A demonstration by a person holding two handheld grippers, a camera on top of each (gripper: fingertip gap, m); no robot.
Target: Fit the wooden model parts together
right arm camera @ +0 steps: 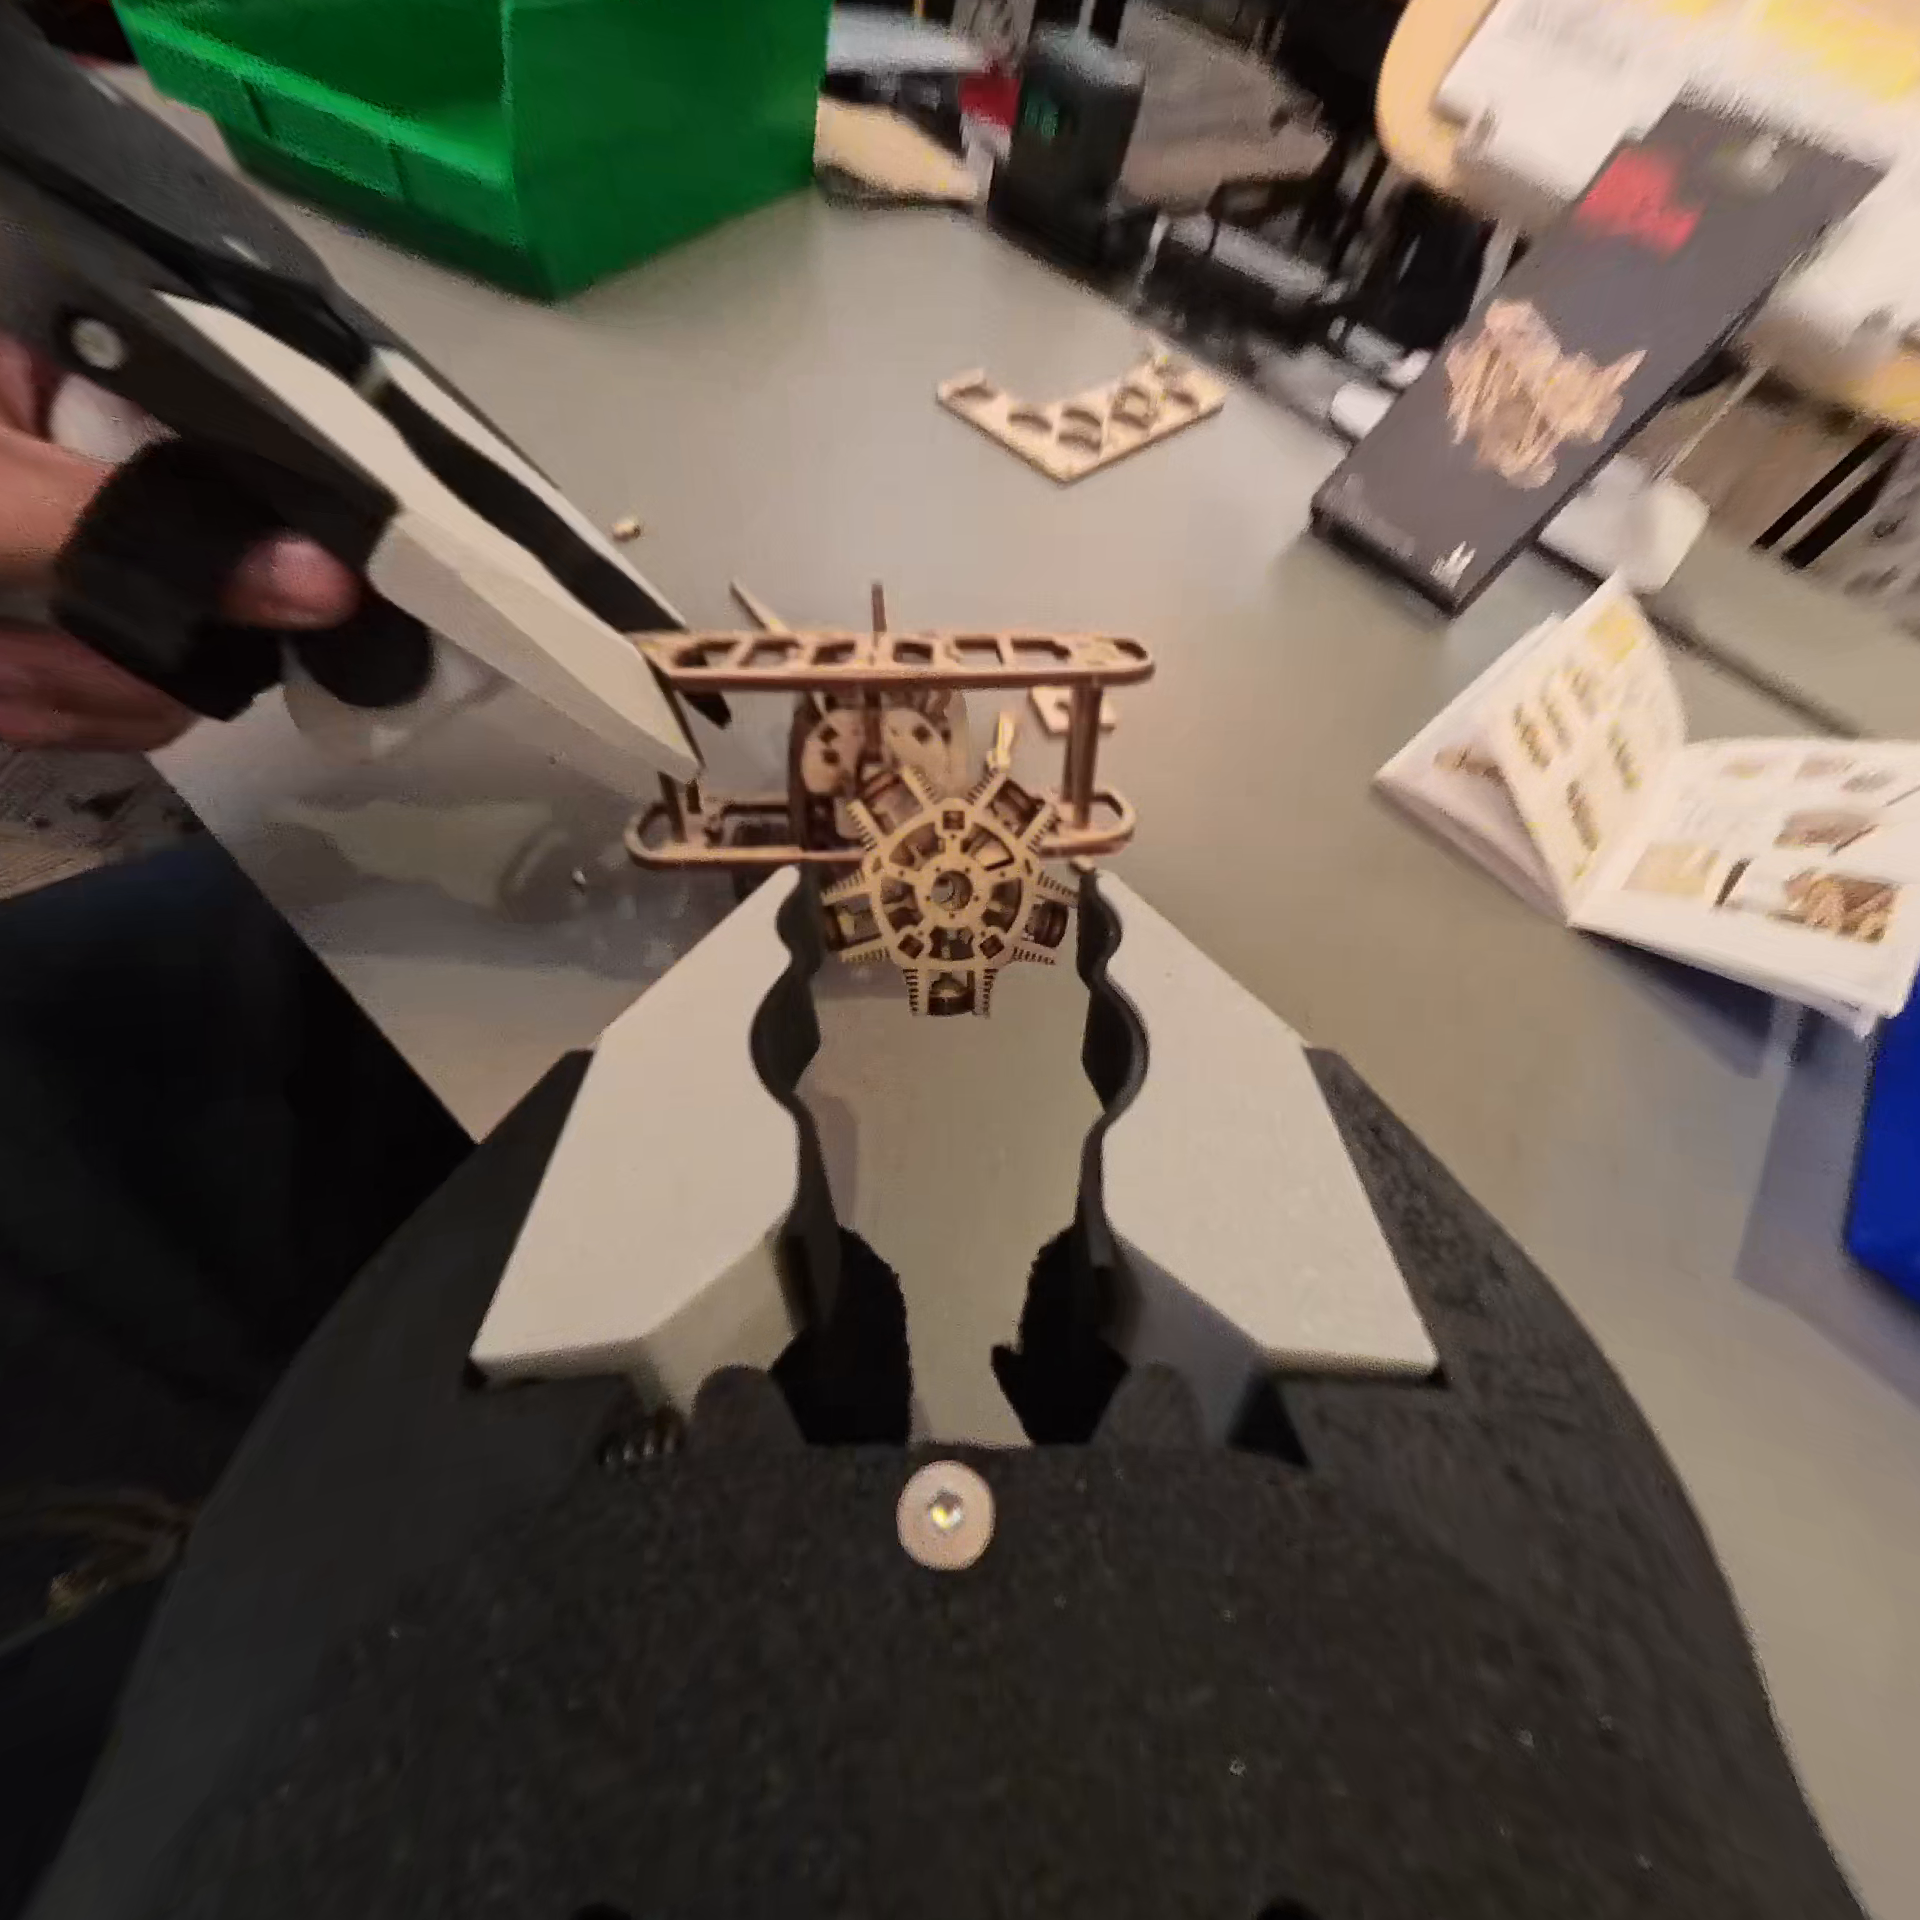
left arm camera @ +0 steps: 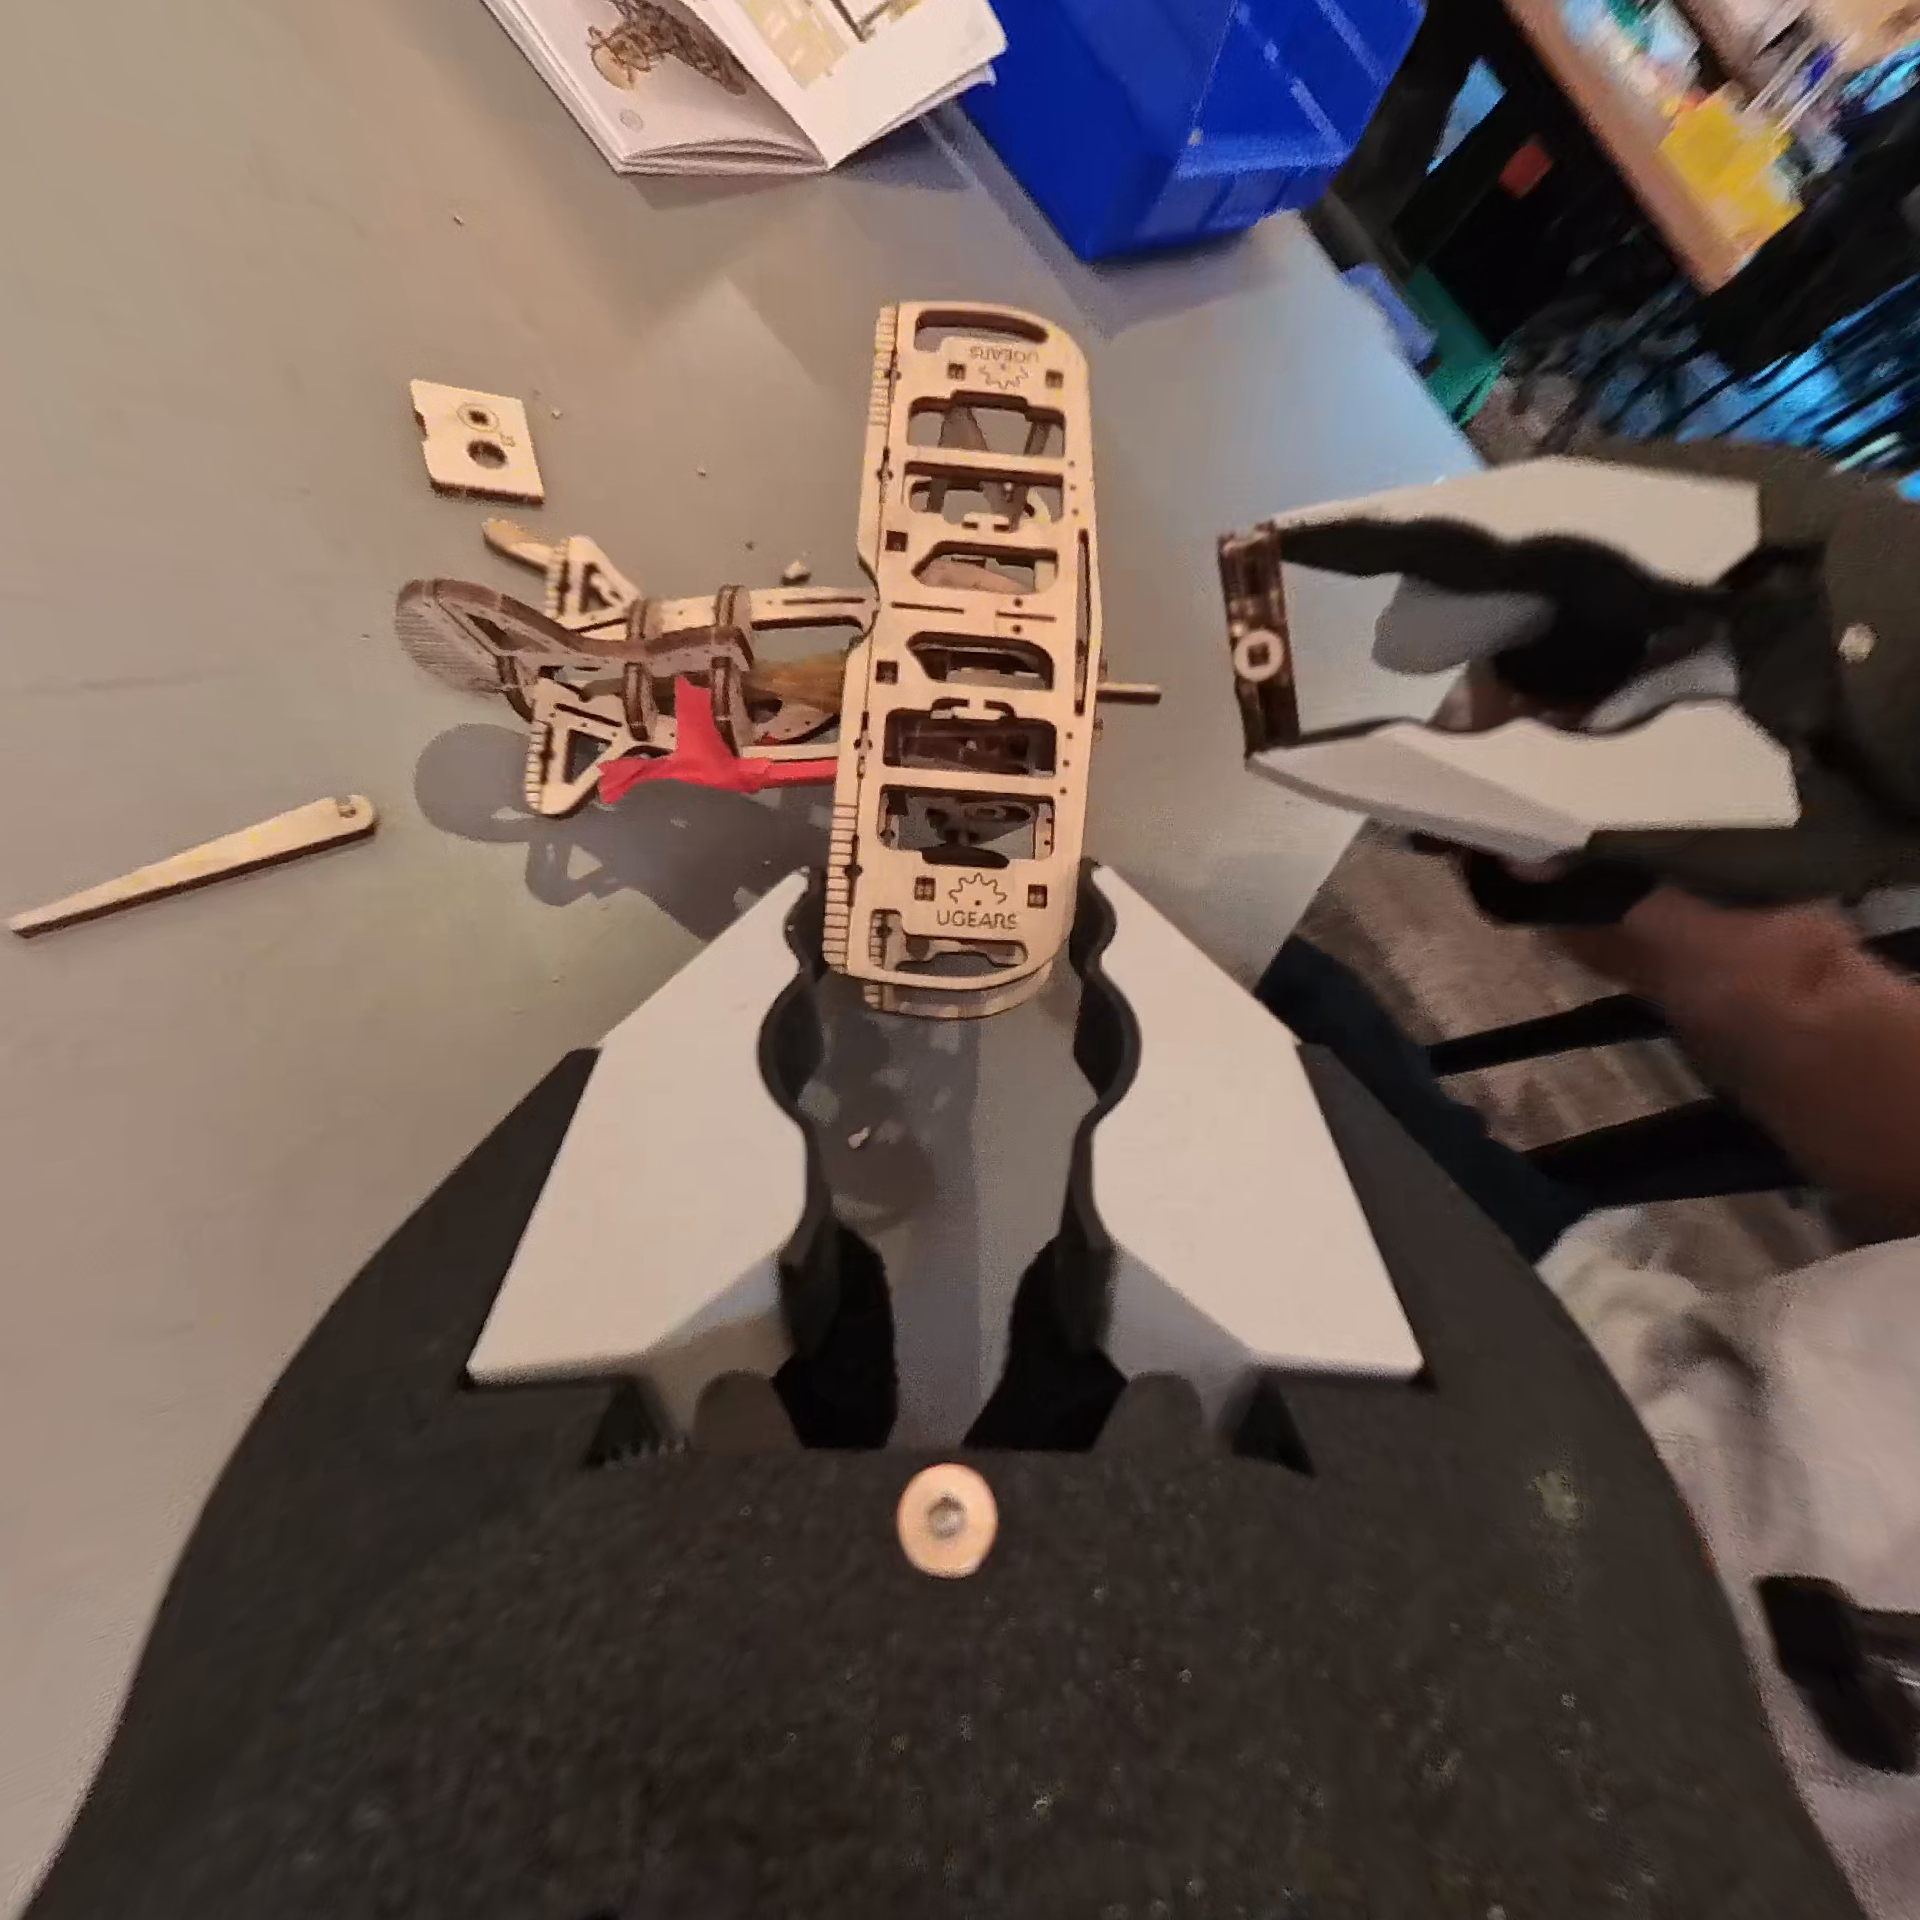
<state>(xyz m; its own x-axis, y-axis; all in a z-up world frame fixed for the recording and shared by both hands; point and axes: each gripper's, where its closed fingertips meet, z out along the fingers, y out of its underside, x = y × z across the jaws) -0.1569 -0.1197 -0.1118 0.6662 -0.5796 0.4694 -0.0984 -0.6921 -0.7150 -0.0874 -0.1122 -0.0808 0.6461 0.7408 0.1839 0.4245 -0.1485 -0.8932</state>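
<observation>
Now my left gripper [left arm camera: 951, 914] pinches the biplane [left arm camera: 966, 644] by its wingtip above the table [left arm camera: 260, 312]. Only the left view shows my right gripper [left arm camera: 1252, 644] clamping a small dark wooden strip [left arm camera: 1259, 639], clear of the nose. The right view alone shows the radial engine [right arm camera: 940, 894], with the strip hidden.

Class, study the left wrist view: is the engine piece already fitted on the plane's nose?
No, the right tongs hold the engine piece clear of the bare nose shaft on the plane.
</observation>
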